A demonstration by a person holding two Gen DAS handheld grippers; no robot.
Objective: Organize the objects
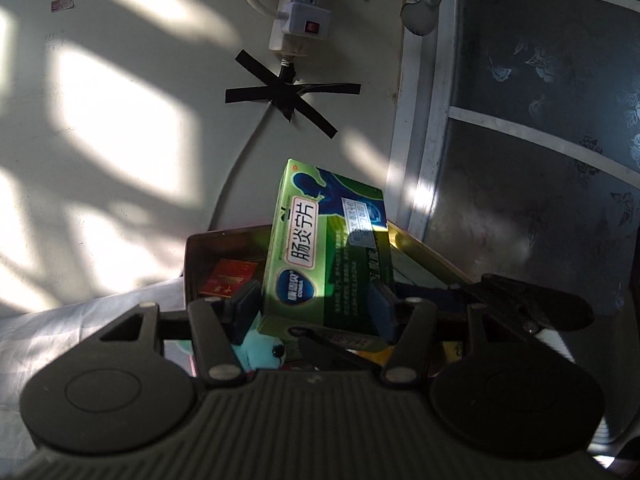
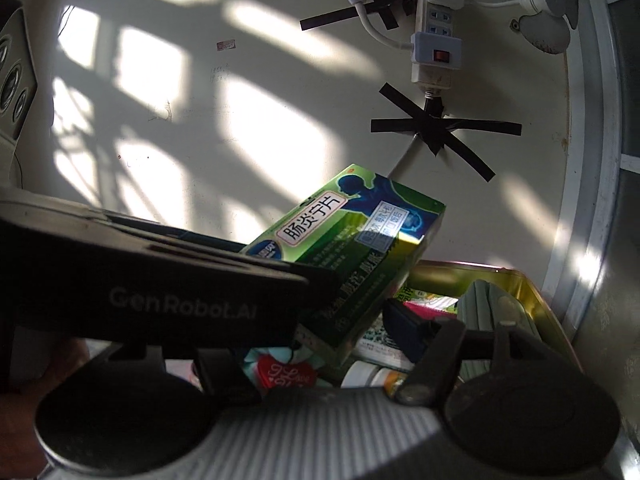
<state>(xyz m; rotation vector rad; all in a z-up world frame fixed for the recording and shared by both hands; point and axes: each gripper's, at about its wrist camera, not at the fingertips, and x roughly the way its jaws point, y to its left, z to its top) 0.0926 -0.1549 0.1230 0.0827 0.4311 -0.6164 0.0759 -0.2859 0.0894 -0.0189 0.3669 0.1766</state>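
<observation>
Currently the left gripper [image 1: 316, 304] holds the green medicine box [image 1: 328, 252] by its lower end, one blue pad on each long side, fingers narrowed onto the card. Box is tilted, raised above the open gold tin [image 2: 532, 300], its top end leaning toward the wall.

Right gripper [image 2: 320, 344]: one blue pad [image 2: 404, 332] shows low over the tin contents; the opposite finger is hidden behind the left gripper body. Nothing seen between the fingers; cannot tell how wide they stand.

Tin already crowded: red packet [image 1: 228, 280], teal plush toy [image 1: 260, 350], white bottle [image 2: 364, 374], grey-green folded item [image 2: 488, 300], other cartons.

Risks, as judged:
- Grip sits at one end only, so the long free end gives leverage; a bump on the tin rim could pivot the box out of the pads.
- Thin card may buckle if squeezed harder.
- No flat free slot is visible; released as tilted, the box would likely rest on the clutter and slide or tip over the rim.
- Both grippers are close together over the tin; collision between them is plausible.
- Hard sun and shadow obscure the tin interior.
</observation>
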